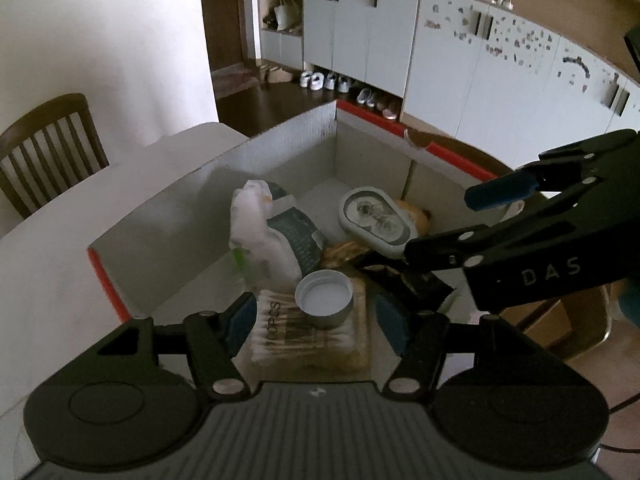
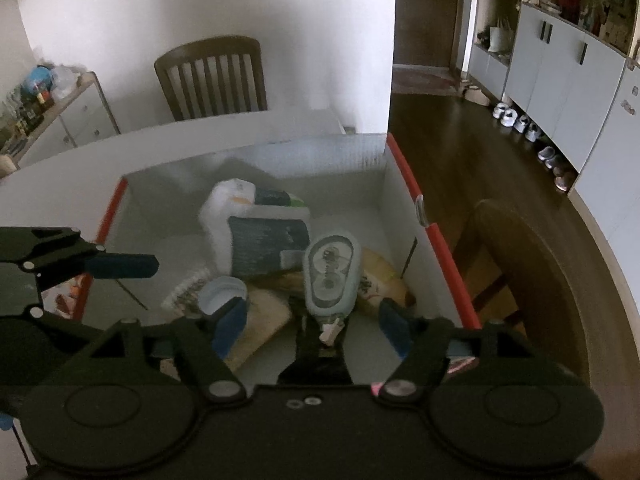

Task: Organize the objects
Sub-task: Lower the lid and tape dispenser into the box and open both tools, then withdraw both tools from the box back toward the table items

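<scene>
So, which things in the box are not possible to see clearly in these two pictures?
- Black packet: right wrist view, its near end goes under the camera body; no label readable.
- Cotton swab pack: left wrist view, the white cap sits on it and covers part of the print.
- Yellowish item: right wrist view, mostly behind the oval case; cannot tell what it is.

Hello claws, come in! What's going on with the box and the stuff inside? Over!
Left claw open, empty. Right claw open, empty. White cap, correction tape, cotton swabs lie in box. Nothing blocking.
</scene>
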A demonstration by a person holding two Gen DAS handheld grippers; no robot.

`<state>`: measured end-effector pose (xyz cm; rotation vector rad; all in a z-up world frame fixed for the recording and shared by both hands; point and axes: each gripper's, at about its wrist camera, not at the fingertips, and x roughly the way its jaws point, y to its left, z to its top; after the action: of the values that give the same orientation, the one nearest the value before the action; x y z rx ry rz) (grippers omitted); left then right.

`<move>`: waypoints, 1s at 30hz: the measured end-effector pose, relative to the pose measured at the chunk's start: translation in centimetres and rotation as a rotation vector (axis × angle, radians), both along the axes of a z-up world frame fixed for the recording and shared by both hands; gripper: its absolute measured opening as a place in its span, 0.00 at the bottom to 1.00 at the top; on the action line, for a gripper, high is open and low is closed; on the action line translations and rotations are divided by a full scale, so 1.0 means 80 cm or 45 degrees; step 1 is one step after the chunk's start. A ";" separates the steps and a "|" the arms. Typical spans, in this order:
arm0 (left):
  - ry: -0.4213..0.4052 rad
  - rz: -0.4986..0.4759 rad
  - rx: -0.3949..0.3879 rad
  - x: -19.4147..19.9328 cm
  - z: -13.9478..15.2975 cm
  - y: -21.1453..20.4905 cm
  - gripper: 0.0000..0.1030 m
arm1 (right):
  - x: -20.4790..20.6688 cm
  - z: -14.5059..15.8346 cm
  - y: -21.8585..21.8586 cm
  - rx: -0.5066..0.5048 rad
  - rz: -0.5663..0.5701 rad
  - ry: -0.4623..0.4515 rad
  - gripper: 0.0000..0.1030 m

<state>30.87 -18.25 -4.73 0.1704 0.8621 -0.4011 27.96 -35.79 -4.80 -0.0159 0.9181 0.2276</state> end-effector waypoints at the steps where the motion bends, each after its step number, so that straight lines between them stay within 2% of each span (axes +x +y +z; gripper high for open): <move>1: -0.009 0.001 -0.009 -0.003 0.003 0.003 0.63 | -0.004 0.004 0.001 0.003 -0.003 -0.007 0.73; 3: -0.017 0.006 -0.041 -0.009 0.010 0.009 0.63 | -0.010 0.011 0.003 0.012 -0.015 -0.018 0.77; 6: -0.018 0.024 -0.098 -0.020 0.020 0.025 0.63 | -0.020 0.022 0.006 0.039 -0.024 -0.025 0.77; 17: -0.060 0.072 -0.172 -0.062 0.045 0.093 0.63 | -0.061 0.054 0.046 0.054 0.010 -0.085 0.85; 21: -0.091 0.101 -0.158 -0.080 0.052 0.126 0.72 | -0.074 0.063 0.066 0.059 0.021 -0.100 0.89; 30: -0.099 0.144 -0.196 -0.105 0.060 0.195 0.78 | -0.094 0.072 0.119 0.059 0.049 -0.128 0.95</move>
<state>22.51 -2.62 0.10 -0.0050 0.7573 -0.3509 20.47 -26.29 0.97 -0.0022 0.8129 0.2814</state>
